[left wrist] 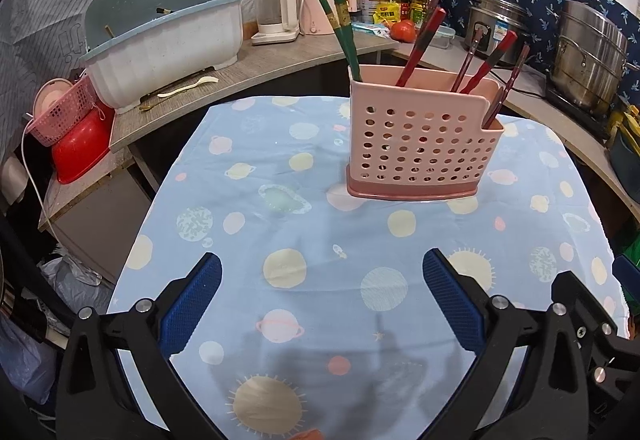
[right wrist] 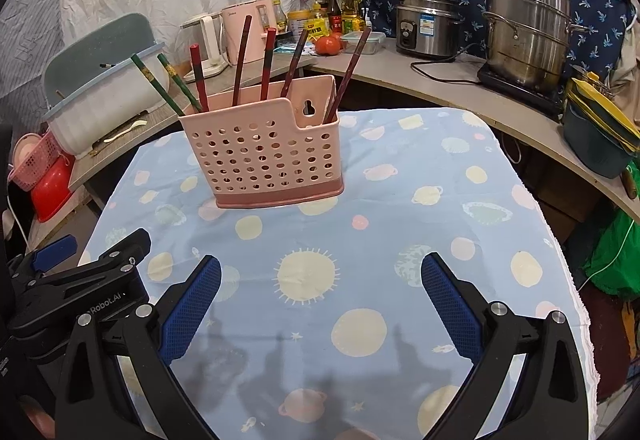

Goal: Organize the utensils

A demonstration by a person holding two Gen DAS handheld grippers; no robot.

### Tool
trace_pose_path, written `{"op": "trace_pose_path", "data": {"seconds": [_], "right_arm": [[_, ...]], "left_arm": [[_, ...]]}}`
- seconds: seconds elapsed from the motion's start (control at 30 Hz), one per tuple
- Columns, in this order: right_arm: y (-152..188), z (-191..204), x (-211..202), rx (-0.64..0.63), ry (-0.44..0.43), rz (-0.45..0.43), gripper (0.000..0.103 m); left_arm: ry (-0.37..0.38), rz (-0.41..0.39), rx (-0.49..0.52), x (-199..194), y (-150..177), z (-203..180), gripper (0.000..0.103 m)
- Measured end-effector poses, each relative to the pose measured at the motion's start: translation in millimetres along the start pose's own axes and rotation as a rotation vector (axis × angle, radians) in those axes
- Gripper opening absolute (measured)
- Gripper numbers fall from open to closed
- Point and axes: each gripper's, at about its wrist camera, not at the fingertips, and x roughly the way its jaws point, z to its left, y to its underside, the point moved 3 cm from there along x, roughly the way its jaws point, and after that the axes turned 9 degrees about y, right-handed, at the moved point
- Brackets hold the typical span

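In the left wrist view the left gripper (left wrist: pixel 322 300) fills the bottom of the frame, its two blue-padded black fingers spread wide with nothing between them but the pale blue planet-print tablecloth (left wrist: pixel 280 200). The right gripper (right wrist: pixel 321 300) shows the same way in its own view: jaws fully parted, empty, low over the cloth; the left gripper's black body also appears at the lower left of that view, so the two sit side by side. Ahead of both, in the upper middle of each frame, stands the pink perforated plastic utensil holder (left wrist: pixel 420 144), upright on the cloth. It lies right of centre from the left gripper and left of centre from the right one, so it sits roughly between their lines of sight, neither clearly nearer. Two green chopsticks (left wrist: pixel 344 32) lean toward the upper left, while the red and dark brown chopsticks (left wrist: pixel 424 44) lean toward the upper right, all with long axes near vertical, tips inside the holder. No loose utensil lies on the cloth; a cream plastic spoon (left wrist: pixel 188 86) rests on the grey counter (left wrist: pixel 280 60) at left, beside the white-and-blue plastic dish tub (left wrist: pixel 164 52), probably the nearest stray piece, on the left gripper's side.
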Motion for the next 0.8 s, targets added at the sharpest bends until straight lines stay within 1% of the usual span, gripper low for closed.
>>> {"op": "trace_pose_path", "data": {"seconds": [0.4,0.8], "right_arm": [[1.7,2.8,0.9,-0.014,0.007,0.001,0.097],[3.0,3.5,1.6,-0.023,0.010,0.005,0.097]], "left_arm": [[-0.028,-0.004,0.001,-0.1,1.4,0.6,0.096],[-0.050,0.008,-0.006,0.9,4.6,1.5,0.096]]}}
